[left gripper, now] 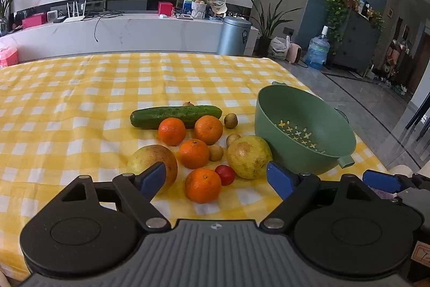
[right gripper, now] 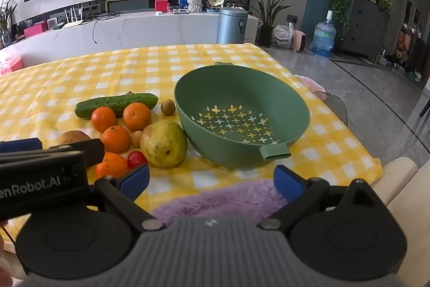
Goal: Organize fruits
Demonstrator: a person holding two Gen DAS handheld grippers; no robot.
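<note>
Fruit loose on worktop [left gripper: 80, 88], green bowl [right gripper: 295, 104] empty.
Both the left gripper [left gripper: 215, 178] and right gripper [right gripper: 211, 180] released; nearest orange [left gripper: 203, 185], just ahead of the left, likely firm, rolls: pinch across middle.

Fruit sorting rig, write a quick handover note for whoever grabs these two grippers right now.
Left gripper: open, empty, hovering just short of the fruit pile.
Right gripper: open, empty, facing the green colander.
On the yellow checked tablecloth: four tangerines, nearest one; two large yellowish pears and; a cherry tomato; several small brown longans; a cucumber behind them.
Done: nothing, the colander is empty.
Left: move all the fruit into the colander, probably starting with the nearest tangerine.
</note>
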